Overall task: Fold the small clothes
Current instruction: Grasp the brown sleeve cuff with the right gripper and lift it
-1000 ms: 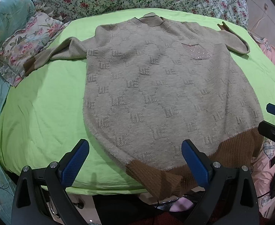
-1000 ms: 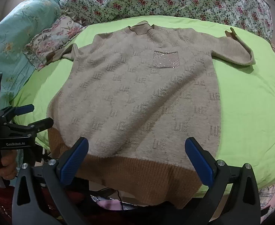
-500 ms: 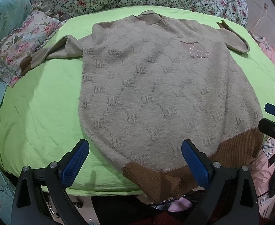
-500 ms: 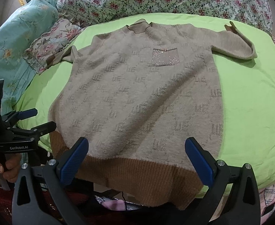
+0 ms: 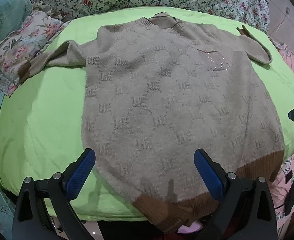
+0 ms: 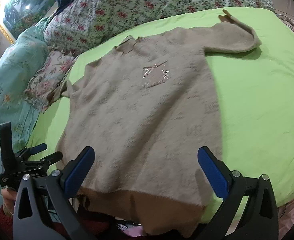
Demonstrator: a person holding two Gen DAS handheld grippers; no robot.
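Lying flat, beige sweater [image 5: 167,108] shows brown hem; each hand-held gripper [image 5: 145,172] [image 6: 147,170] gapes wide, empty.

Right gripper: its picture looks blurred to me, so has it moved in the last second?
Yes. The right gripper has swung to its right and rolled: the sweater on the green sheet now sits left of centre and tilted, where it was centred before.
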